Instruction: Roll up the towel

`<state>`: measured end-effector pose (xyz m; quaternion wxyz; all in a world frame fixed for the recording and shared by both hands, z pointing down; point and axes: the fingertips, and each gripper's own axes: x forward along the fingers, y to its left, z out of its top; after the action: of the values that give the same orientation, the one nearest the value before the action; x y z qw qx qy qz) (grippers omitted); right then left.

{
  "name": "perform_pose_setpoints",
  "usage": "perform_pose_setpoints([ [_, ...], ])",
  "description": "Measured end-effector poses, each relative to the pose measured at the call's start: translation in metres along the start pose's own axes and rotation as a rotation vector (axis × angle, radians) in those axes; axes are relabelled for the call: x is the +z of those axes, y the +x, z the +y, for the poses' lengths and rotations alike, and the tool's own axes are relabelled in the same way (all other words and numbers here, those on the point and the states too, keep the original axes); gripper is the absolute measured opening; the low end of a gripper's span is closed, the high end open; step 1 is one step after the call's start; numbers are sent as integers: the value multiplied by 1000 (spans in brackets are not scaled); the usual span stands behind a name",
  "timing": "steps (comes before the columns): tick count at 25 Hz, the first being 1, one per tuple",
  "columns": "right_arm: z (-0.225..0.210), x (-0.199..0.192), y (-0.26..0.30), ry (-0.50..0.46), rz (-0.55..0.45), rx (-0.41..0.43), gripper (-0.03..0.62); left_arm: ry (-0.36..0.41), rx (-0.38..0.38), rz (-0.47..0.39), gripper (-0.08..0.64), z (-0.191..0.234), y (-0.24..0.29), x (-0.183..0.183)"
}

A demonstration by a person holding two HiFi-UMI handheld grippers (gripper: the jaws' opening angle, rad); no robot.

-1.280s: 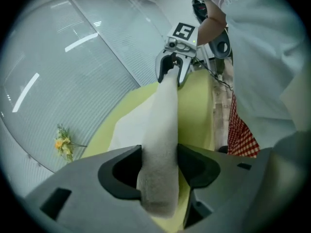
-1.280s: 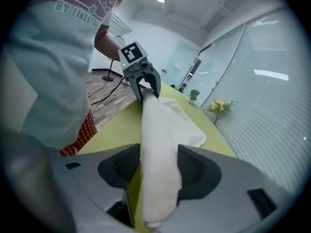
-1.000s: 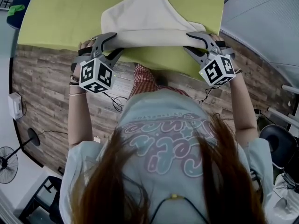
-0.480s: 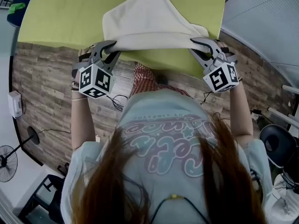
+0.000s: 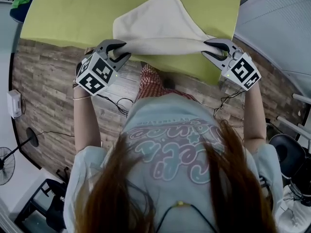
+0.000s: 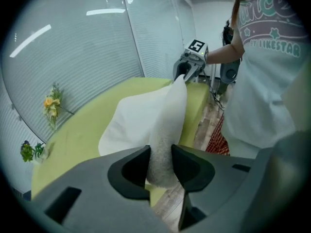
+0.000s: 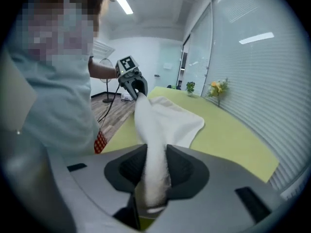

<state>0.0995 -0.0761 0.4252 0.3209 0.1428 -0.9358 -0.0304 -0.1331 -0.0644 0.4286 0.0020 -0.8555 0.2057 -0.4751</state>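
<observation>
- Both grippers have rolled outward since the earlier head frames, so their marker cubes now face out to the frame's sides. The towel's near edge has bunched from a flat fold into a tight band strung between them.
- Head view: the left gripper (image 5: 121, 50) at centre left pinches the band's left end. Its jaws have just been closing, with towel between them.
- Head view: the right gripper (image 5: 210, 48) at centre right pinches the right end. Its jaws closed and then eased a bit wider, cloth between them.
- Head view: the cream towel (image 5: 155, 25) lies at upper centre on the green table (image 5: 68, 13). Its far corner is flat and the near edge is over the table's front edge. Wood floor (image 5: 43, 96) shows below, at left.
- Left gripper view: the left gripper (image 6: 160, 154) at bottom centre has both pads pressed on a thick fold of towel (image 6: 141, 115). The band runs up to the right gripper (image 6: 187, 71) at upper centre. Table (image 6: 82, 140) at left, flowers (image 6: 51, 108) at far left.
- Right gripper view: the right gripper (image 7: 155, 154) at bottom centre is clamped on the towel (image 7: 165, 118). The band runs up to the left gripper (image 7: 133, 85) at upper left of centre. Table (image 7: 228, 135) at right, flowers (image 7: 217, 87) at the glass wall.
</observation>
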Motion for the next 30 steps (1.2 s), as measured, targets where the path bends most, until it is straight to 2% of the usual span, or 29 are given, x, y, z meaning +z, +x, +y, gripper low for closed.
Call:
perform_pose_setpoints([
  [4, -24, 2, 4, 86, -34, -22, 135, -28, -9, 25, 134, 20, 1, 2],
  [8, -42, -1, 2, 193, -74, -58, 190, -64, 30, 0, 179, 37, 2, 3],
  [11, -52, -4, 7, 252, -84, -79, 193, -94, 56, -8, 186, 46, 5, 2],
  [14, -57, -7, 13, 276, -94, -117, 206, -60, 61, 9, 183, 47, 11, 0],
  [17, -57, -7, 12, 234, -104, -155, 206, 9, 54, 50, 149, 42, 16, 2],
  [20, -60, -3, 1, 192, -102, -193, 245, -21, 45, 51, 149, 41, 18, 4],
  [24, -62, 40, -25, 27, -173, -281, 264, -40, 53, 44, 144, 41, 19, 2],
  [25, -58, 55, -27, -41, -192, -282, 264, -40, 56, 44, 144, 41, 19, 1],
  [27, -42, 71, -21, -151, -164, -240, 264, -42, 62, 47, 144, 42, 19, 1],
  [30, -9, 71, 13, -199, -119, -144, 262, -44, 68, 58, 144, 42, 19, 2],
])
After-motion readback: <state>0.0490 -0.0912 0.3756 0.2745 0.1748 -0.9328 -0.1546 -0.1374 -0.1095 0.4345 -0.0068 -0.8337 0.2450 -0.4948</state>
